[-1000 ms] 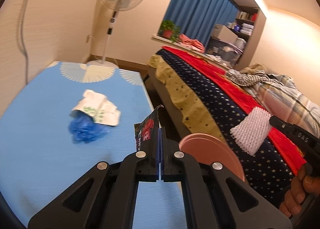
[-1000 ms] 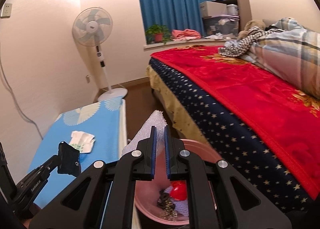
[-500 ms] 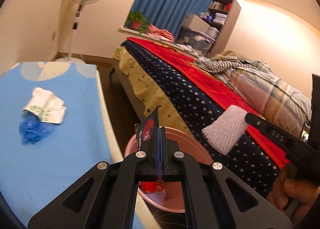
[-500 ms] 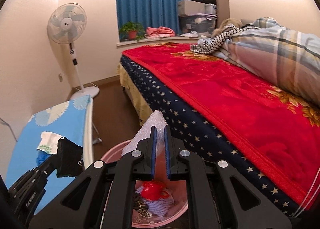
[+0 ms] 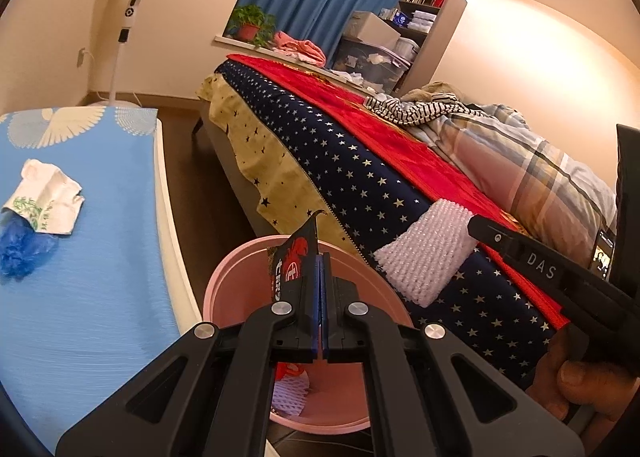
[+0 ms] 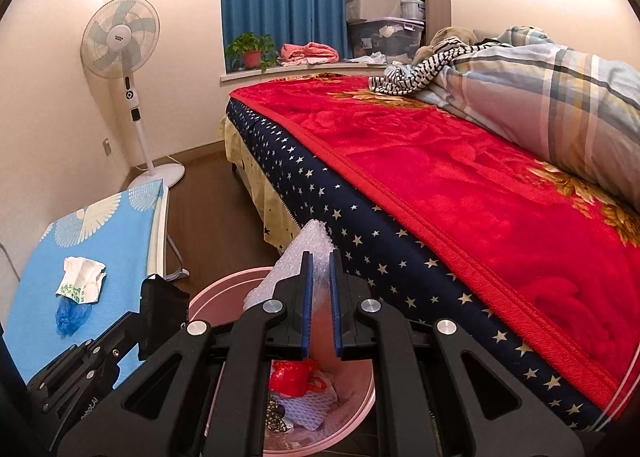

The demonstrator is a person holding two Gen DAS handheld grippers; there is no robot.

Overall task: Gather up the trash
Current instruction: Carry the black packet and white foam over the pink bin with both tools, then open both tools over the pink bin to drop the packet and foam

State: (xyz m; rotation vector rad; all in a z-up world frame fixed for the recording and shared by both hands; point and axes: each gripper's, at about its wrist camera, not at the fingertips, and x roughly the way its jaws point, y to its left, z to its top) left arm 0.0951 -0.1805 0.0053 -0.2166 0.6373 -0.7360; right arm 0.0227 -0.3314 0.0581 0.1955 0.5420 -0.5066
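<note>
A pink bin [image 5: 232,281] stands on the floor between the blue board and the bed, also seen as the bin [image 6: 216,293] in the right wrist view. My left gripper [image 5: 321,257] is shut on a dark red snack wrapper [image 5: 294,253] above the bin's mouth. My right gripper [image 6: 320,257] holds a white bubble wrap sheet [image 6: 312,237] over the bin's right side. Its jaws are opening, with the sheet [image 5: 424,257] still between the pads. Inside the bin lie a red bag [image 6: 292,375] and white foam netting [image 6: 308,405].
On the blue board [image 5: 100,257] at the left lie a crumpled white napkin [image 5: 44,197] and a blue wad [image 5: 22,249]. A bed with a red blanket [image 6: 440,185] fills the right. A standing fan [image 6: 120,41] is by the far wall. A hand [image 5: 580,377] grips the right tool.
My left gripper has swung right, from over the blue board to above the pink bin, wrapper still held. The right gripper has dipped slightly toward the bin and its jaws have parted a little.
</note>
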